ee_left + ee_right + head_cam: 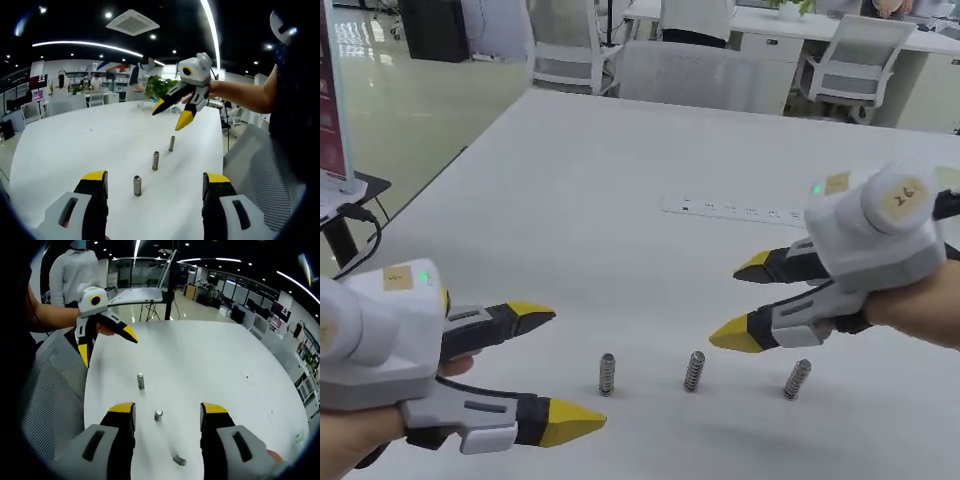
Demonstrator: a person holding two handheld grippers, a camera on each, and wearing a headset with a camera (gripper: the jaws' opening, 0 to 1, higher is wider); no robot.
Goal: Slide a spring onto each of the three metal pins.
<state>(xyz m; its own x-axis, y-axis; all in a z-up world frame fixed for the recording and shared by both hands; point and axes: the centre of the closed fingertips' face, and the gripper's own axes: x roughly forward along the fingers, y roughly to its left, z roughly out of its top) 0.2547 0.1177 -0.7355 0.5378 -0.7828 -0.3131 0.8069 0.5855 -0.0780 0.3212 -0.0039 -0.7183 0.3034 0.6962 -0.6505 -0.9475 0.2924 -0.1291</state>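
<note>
L gripper (555,368) sits low over the desk's near-left corner area, left hand (345,435) wrapped round its body, pointing right w/ one jaw above the other, spread wide and empty. R gripper (740,303) hangs higher, right hand (920,310) coming in from the desk's right side, jaws angled left and slightly down, likewise apart w/ nothing between. Between the two, three springs (694,371) stand well apart in a row near the near edge of the white desk (570,200), left two approx. upright, right one leaning, prob. over something inside but too small to tell; a power strip (735,211) lies farther in.
</note>
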